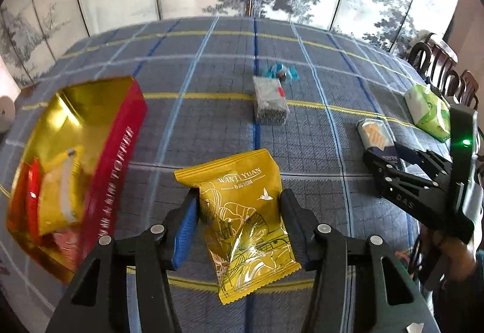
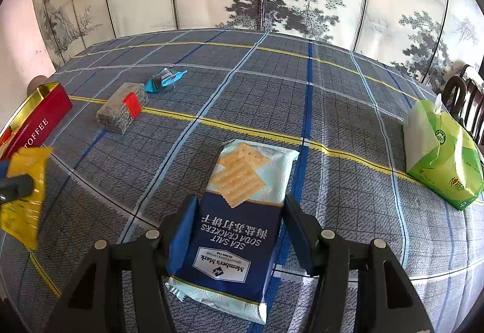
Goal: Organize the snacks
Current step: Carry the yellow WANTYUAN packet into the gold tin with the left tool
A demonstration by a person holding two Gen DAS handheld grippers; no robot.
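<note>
The red toffee tin [image 1: 69,169] looks blurry, its contents hard to make out. Right of it, the left gripper [image 1: 239,212] squeezes a yellow snack packet [image 1: 242,218]. Farther right, the right gripper [image 2: 239,221] clamps the soda cracker pack [image 2: 239,212], near the green tissue pack [image 2: 438,151].

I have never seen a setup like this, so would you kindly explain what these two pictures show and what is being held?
A person holds two hand-held grippers; each picture comes from a camera on one, looking along its fingers. The left gripper is closed on a yellow snack packet. The right gripper is closed on a soda cracker pack. On the checked tablecloth lie a red toffee tin, a grey packet, a blue-wrapped candy and a green tissue pack.
</note>
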